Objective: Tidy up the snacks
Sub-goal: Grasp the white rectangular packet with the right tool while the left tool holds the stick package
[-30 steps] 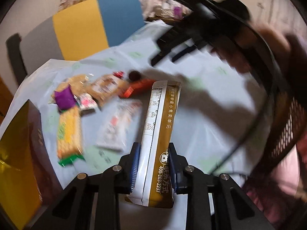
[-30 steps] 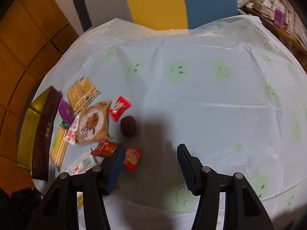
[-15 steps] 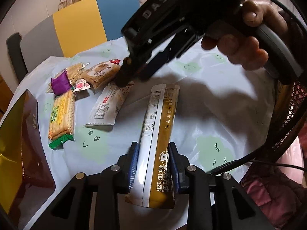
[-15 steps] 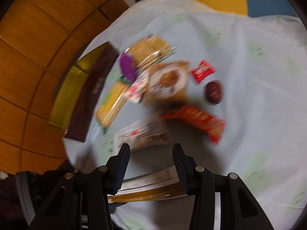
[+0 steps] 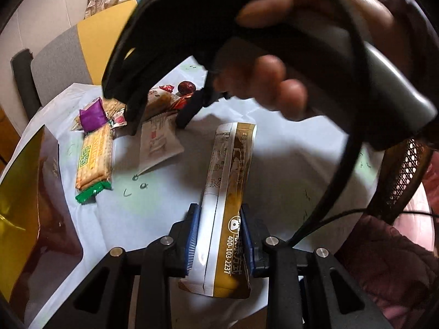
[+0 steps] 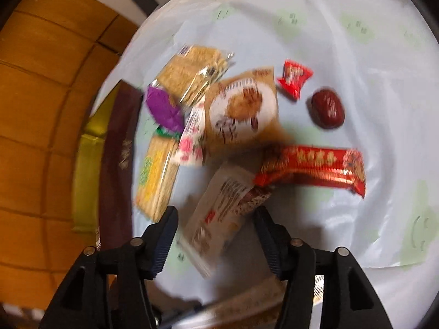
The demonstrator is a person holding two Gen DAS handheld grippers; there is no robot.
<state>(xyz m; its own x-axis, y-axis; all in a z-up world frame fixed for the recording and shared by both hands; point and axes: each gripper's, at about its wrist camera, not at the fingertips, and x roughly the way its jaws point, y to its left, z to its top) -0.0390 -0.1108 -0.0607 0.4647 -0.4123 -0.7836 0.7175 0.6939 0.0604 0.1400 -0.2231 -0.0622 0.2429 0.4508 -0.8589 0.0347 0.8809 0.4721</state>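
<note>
My left gripper [image 5: 219,219] is shut on a long gold-and-white packet [image 5: 230,170], which sticks out forward above the table. My right gripper [image 6: 215,216], jaws opening, points down over a white snack packet [image 6: 219,213] that lies between its fingers; the pads do not press on it. The left wrist view shows the right gripper [image 5: 159,120] astride this white packet [image 5: 156,148], held by a person's hand [image 5: 274,82]. Beside them lie a yellow cracker pack [image 6: 156,175], a purple packet [image 6: 163,108], a brown cookie packet [image 6: 241,109] and a red bar [image 6: 312,167].
A red date [image 6: 328,108] and a small red candy [image 6: 293,78] lie further back. A gold-lined dark box [image 5: 22,192] stands at the table's left edge. The cloth [image 6: 356,54] is pale blue with smiley faces. A grey and yellow chair [image 5: 63,63] is behind the table.
My right gripper has come down and closer over the snack pile, now astride the white packet with wider jaws. My left gripper still holds the long packet and has shifted a little.
</note>
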